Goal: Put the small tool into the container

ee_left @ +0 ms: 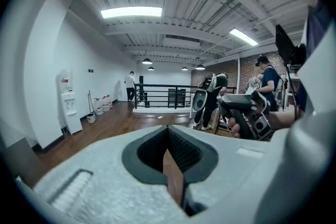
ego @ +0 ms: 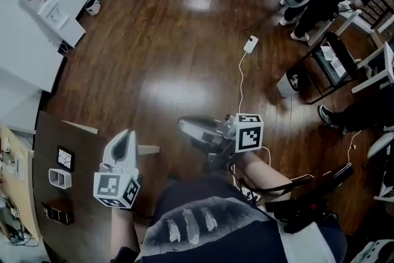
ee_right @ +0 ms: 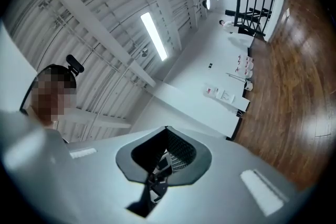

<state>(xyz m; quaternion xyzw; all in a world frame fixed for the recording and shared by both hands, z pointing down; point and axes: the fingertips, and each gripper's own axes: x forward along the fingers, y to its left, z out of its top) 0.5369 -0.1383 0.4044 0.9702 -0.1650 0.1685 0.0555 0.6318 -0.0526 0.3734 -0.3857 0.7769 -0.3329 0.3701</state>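
Left tool [ego: 128, 133] and right tool [ego: 183, 125] clenched empty, off the table [ego: 80, 200]; open one, descend near what's probably the container [ego: 60, 178].

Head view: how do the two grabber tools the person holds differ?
The left gripper points away from the person, over the dark table. The right gripper points sideways, over the wooden floor. Both have their jaws shut and carry a marker cube.
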